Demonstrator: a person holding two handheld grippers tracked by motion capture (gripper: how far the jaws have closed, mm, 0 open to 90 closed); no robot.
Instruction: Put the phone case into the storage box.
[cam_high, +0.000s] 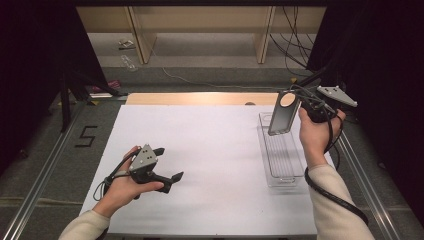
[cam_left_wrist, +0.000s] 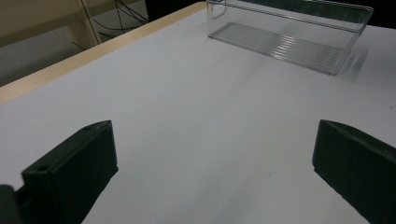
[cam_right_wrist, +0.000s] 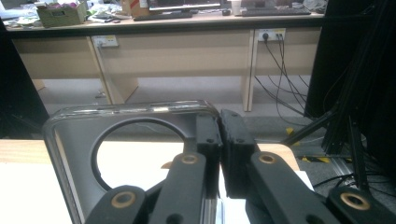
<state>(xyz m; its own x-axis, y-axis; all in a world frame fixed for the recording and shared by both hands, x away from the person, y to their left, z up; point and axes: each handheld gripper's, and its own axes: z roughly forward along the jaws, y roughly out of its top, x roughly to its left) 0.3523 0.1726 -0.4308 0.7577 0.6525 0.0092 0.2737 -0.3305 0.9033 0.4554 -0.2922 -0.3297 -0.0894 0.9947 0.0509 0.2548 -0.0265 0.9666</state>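
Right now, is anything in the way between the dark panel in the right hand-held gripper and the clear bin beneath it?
Nothing visible. The right hand-held gripper holds the dark panel upright by its edge above the far end of the clear bin, and the bin looks empty. The left hand-held gripper rests open, well off to the side.

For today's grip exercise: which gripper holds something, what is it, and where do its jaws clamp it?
The right gripper holds a dark tray with a round hole, jaws shut on its side rim. The left gripper holds nothing.
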